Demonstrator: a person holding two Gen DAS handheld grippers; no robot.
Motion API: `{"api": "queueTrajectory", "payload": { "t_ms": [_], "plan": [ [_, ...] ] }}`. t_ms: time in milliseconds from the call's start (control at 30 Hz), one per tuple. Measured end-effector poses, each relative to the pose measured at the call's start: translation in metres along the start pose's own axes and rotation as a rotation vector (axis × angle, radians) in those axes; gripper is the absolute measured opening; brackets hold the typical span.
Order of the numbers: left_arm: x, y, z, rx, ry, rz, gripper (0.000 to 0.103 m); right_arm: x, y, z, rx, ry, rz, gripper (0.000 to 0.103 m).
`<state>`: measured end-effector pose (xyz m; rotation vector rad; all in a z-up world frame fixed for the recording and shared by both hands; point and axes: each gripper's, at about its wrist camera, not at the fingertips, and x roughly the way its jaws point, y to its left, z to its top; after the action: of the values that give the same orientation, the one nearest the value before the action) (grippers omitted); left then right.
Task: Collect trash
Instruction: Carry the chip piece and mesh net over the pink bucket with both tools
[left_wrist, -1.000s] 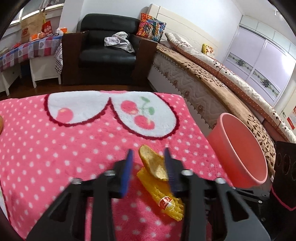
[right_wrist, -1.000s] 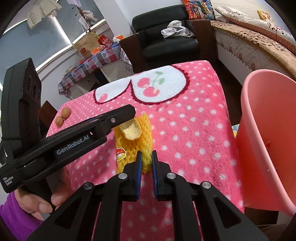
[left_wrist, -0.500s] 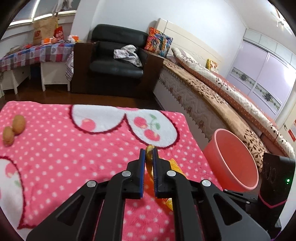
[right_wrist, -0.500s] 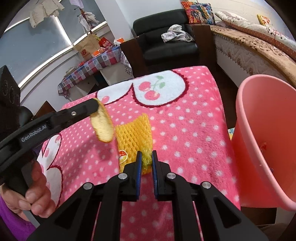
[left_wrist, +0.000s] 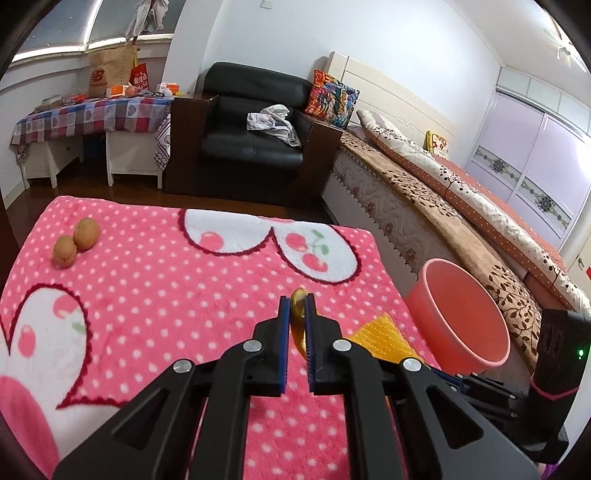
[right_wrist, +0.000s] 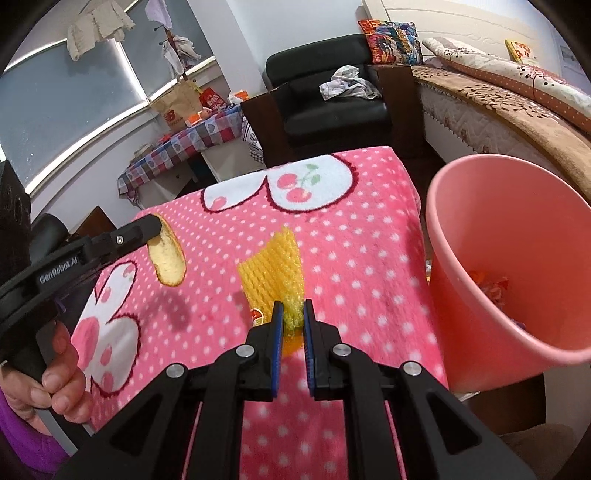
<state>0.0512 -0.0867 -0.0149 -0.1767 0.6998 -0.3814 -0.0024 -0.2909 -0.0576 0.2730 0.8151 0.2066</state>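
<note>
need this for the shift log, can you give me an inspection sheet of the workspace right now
surface: pink polka-dot blanket with cherry patches.
job's things: peel and yellow foam net, both gripped; pink bin at the blanket's right edge, some trash inside.
clutter: two brown round items at the far left.
grippers: left gripper shut on the peel; right gripper shut on the net's near end.
cables: nothing seen.
surroundings: black armchair, bed, checked table.

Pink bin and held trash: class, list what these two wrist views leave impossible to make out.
- Pink bin: contents are blurred scraps in the right wrist view; the wall hides them in the left.
- Peel: left view shows only its edge between the pads.
- Yellow foam net: label cut off by the right gripper.
</note>
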Motion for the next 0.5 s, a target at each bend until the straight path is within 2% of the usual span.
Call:
{"api": "queueTrajectory", "payload": {
  "t_ms": [300,500],
  "plan": [
    [-0.011,-0.018,-0.012,0.012,0.011,0.003,0.007,-0.028,0.003,-0.009,-0.02,-0.039,-0.013,0.01],
    [-0.018,-0.039,-0.018,0.074,-0.011,0.022,0.007,-0.047,0.002,-0.013,-0.028,-0.105,-0.021,0.01]
  ]
}}
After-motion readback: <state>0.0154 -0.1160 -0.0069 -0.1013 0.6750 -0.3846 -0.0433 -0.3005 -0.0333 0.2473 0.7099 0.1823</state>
